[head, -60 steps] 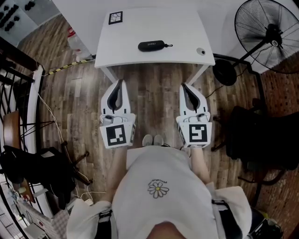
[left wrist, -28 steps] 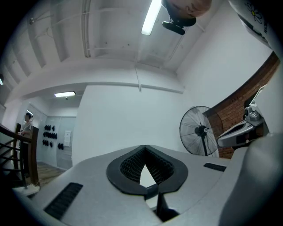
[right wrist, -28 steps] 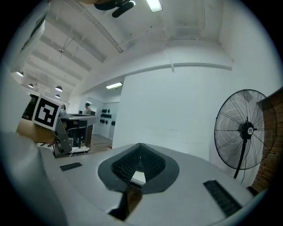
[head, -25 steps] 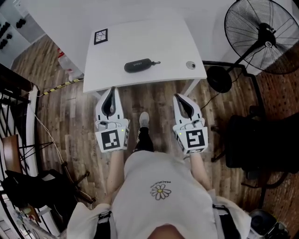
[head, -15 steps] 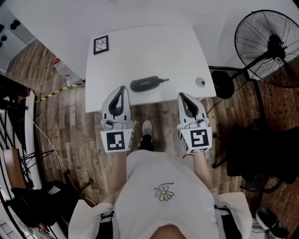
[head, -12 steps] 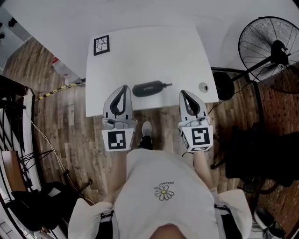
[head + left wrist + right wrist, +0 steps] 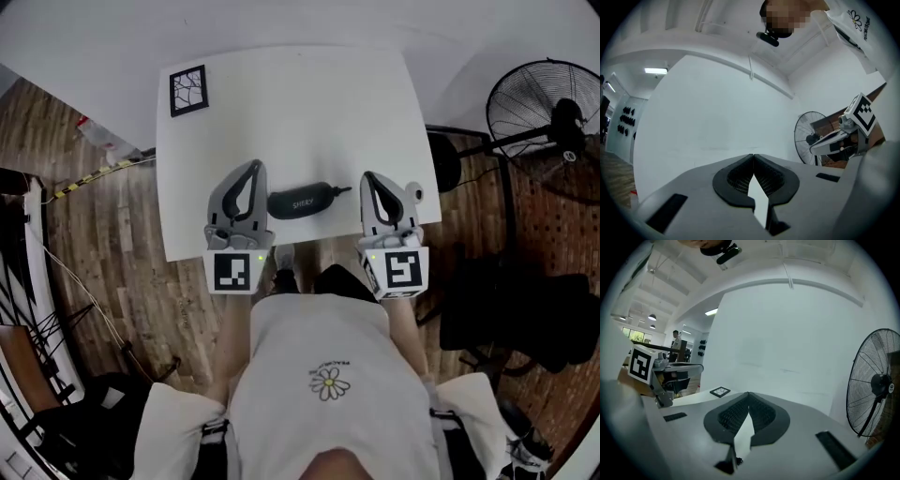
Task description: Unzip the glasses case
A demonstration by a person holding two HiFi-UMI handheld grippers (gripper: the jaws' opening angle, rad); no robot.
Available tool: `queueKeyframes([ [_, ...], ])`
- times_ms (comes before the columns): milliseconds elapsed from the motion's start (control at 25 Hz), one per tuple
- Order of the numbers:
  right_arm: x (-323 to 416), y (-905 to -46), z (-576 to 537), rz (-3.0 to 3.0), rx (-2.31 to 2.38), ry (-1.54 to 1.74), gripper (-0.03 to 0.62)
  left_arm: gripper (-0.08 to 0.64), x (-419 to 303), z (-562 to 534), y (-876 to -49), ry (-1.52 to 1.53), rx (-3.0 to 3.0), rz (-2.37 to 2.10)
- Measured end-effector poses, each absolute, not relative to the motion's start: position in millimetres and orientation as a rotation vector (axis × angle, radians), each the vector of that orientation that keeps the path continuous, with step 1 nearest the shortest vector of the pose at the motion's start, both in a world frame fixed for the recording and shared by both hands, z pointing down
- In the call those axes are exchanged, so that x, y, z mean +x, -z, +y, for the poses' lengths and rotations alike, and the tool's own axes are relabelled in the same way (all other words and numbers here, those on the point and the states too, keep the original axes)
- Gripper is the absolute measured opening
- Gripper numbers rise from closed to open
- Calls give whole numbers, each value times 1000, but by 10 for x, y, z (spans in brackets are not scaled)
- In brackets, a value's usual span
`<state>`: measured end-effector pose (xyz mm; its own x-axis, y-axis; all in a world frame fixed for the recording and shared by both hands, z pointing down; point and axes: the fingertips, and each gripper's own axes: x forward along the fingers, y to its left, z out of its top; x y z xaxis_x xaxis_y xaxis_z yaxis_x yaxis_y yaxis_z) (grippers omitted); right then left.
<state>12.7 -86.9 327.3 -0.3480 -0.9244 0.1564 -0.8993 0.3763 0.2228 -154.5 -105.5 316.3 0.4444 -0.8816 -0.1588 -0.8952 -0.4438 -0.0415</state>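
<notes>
Shows a black glasses case lying closed on a white table, just between the left gripper and right gripper, zip pull toward the right one, both with jaws pressed together on nothing, so unzipping seems not yet begun.

I look down on a white table that stands against a plain white wall. The floor is brown wood planks. A big black fan on a stand is at the right side of the table. Below the fan I see a dark chair. A long bright light shines on the ceiling at the far left.
</notes>
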Motion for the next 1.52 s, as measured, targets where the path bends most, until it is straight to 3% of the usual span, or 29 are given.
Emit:
queueKeyframes([
  [480,170,-3261,-1253,-2524,1551,163,6,14,-1584,-1229,-3028,-123,-2417,1679],
  [680,303,-3365,-1259,-2499,1538,130,6,22,-1351,-1224,-3209,-6,-2529,1495],
  [840,374,-3454,-1240,-2493,1530,111,6,230,-1032,-1154,-3606,153,-2734,1193],
  [960,414,-3532,-1217,-2482,1522,92,6,298,-937,-1090,-4003,247,-2881,1093],
  [1080,490,-3585,-1204,-2451,1536,61,6,364,-818,-941,-4566,562,-2967,952],
  [1160,558,-3631,-1199,-2422,1555,31,6,374,-703,-808,-4890,763,-2974,827],
  [1520,703,-3704,-1222,-2360,1593,21,6,374,-689,-714,-5498,1057,-2884,789],
])
